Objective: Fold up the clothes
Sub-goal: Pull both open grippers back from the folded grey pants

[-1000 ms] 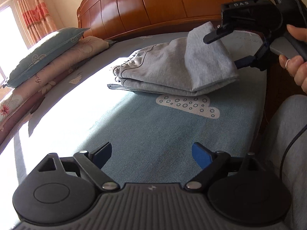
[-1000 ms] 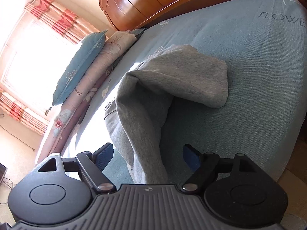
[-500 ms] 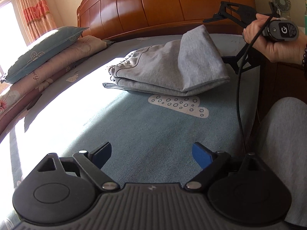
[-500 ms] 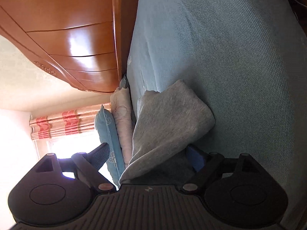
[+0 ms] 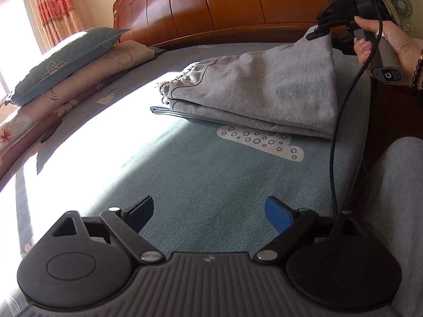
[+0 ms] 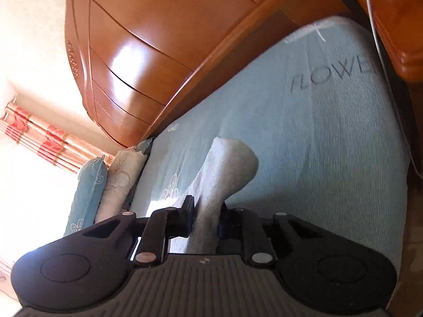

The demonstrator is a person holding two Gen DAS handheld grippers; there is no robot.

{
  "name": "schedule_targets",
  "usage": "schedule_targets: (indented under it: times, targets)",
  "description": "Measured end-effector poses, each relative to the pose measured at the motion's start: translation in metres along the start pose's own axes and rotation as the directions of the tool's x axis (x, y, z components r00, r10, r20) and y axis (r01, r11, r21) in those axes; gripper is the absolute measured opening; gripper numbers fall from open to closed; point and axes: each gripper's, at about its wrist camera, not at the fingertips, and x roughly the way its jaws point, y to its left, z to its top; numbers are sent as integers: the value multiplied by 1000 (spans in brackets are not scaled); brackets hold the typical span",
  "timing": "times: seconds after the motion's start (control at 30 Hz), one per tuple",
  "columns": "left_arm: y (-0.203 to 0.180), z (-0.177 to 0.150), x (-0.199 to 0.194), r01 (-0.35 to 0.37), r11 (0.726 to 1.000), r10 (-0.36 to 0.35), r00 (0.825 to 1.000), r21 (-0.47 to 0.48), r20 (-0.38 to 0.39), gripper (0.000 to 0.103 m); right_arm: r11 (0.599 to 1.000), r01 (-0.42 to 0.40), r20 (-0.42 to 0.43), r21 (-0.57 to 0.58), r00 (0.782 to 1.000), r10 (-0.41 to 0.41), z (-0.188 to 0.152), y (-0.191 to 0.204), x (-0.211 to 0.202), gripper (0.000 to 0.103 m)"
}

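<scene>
At the bottom of the frame the left gripper [image 5: 208, 211] hovers with fingers spread wide over the blue bedsheet [image 5: 185, 179], while at upper right the right gripper [image 6: 205, 218] pinches a raised corner of the folded grey garment [image 5: 264, 97] before the wooden headboard [image 5: 224, 2].

The blue bed [image 5: 201, 174] carries folded grey trousers [image 5: 253, 97] and stacked pillows [image 5: 66, 60].

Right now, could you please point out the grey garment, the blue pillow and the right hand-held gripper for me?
grey garment [image 5: 264, 92]: left wrist view, middle of the top folded layer.
blue pillow [image 5: 66, 60]: left wrist view, centre of its top face.
right hand-held gripper [image 6: 205, 220]: right wrist view, midway between its fingertips, shut on the cloth.
</scene>
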Motion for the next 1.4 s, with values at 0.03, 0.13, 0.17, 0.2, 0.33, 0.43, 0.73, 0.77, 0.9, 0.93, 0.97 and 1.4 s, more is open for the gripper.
schedule_targets:
  times: [0.03,0.13,0.17,0.2,0.33,0.43,0.73,0.77,0.9,0.93,0.97,1.4]
  targets:
    - [0,0,0,4,1000,-4,1000,-3,2,91,998,13,8,-54,1000,-13,5,4,0,14]
    - [2,-1,1,14,1000,-13,1000,-8,4,91,981,84,-20,-176,996,-89,15,1,9,14]
    - [2,-1,1,11,1000,-11,1000,-6,3,91,974,114,-38,-197,992,-124,17,-6,9,16]
    - [3,-2,1,9,1000,-9,1000,-4,2,91,969,143,-52,-203,986,-156,17,-10,12,25]
    - [9,-3,1,-4,1000,4,1000,-14,-7,91,963,185,-66,-196,977,-201,15,-20,2,38]
    - [12,-3,2,-18,999,17,1000,-35,-12,91,961,175,-67,-213,979,-193,6,-16,-20,50]
    - [9,-5,-7,-13,999,12,1000,-44,-4,91,862,-34,-99,-505,995,-19,-51,34,-55,58]
    - [8,-6,-9,-12,999,12,1000,-41,-1,91,849,-27,-88,-528,996,-23,-54,37,-49,59]
    - [12,-11,-17,-11,999,11,1000,-42,-2,93,854,106,-79,-509,983,-169,-47,27,-22,63]
    - [13,-12,-17,-17,999,17,1000,-44,-10,94,861,149,-102,-487,969,-225,-44,20,-16,63]
    - [15,-14,-16,-24,999,23,1000,-46,-18,95,869,174,-117,-464,960,-255,-41,12,-13,63]
    - [18,-16,-9,-17,998,13,998,-54,-63,95,827,159,-43,-539,976,-216,7,22,13,71]
